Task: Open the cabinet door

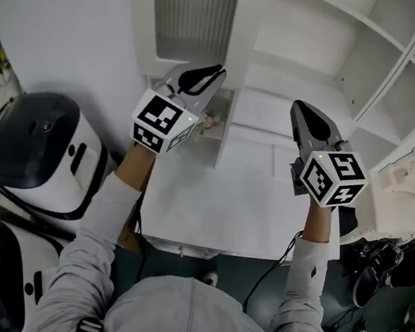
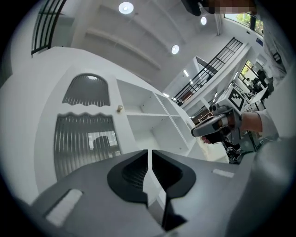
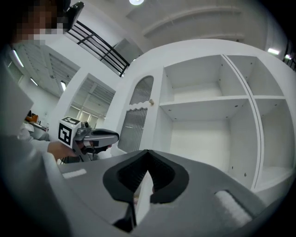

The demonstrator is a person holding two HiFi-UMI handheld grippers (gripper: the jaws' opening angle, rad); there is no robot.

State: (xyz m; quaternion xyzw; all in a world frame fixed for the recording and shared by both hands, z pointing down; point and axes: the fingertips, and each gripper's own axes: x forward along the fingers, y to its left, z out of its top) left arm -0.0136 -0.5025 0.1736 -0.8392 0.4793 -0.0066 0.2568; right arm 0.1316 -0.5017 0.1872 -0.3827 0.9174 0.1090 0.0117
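Closest in, grey sleeves (image 1: 94, 239) reaching forward over the white counter (image 1: 208, 215). Left hand-held gripper (image 1: 218, 72) raised and aimed toward the cabinet door (image 1: 193, 16), jaws a narrow slit apart, nothing between them. Right hand-held gripper (image 1: 297, 105) up alongside, well apart from the left, jaws closed tip to tip and empty, pointing into the open shelves (image 1: 322, 16). Door there at the cabinet's left, ribbed pane with a wavy top edge, arched pane above it, just beside those shelves. Small round knob (image 2: 120, 109) on the frame at its right side. Both hand-held grippers short of door and knob, touching neither. Rounded black-and-white machines (image 1: 36, 147) off to the left of the counter.
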